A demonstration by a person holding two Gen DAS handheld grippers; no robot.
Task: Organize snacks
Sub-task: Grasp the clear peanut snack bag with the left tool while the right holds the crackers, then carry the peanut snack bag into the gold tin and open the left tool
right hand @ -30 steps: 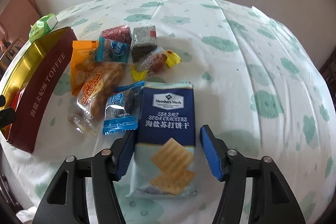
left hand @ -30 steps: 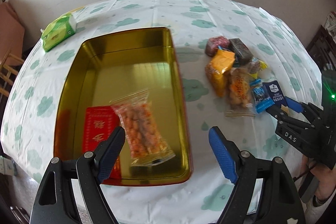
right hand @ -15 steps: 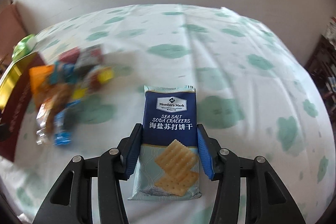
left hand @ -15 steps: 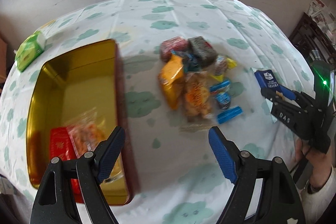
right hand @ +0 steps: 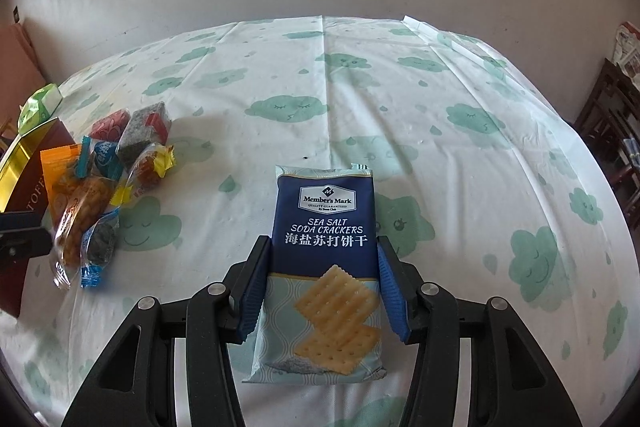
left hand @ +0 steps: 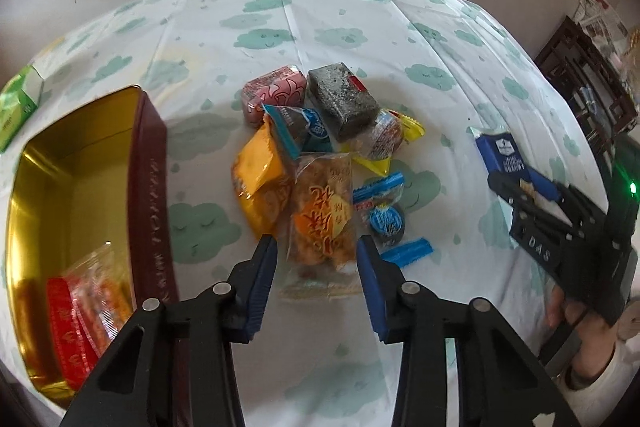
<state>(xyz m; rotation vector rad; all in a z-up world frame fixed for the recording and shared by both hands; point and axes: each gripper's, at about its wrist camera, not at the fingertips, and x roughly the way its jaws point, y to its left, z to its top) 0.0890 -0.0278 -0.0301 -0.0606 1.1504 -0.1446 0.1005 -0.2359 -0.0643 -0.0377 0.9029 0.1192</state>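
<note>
On a desk under a cloud-print cloth, the right gripper has its jaws clamped on a blue sea-salt cracker packet, with bare cloth open ahead and to the right as far as the desk's far edge. The left gripper is closing its jaws around a clear bag of orange fried snacks in the snack pile; only its view shows inside the gold tin, where a red packet lies.

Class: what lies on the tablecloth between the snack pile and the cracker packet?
Nothing: bare tablecloth separates the snack pile from the cracker packet, clearest in the right wrist view.
</note>
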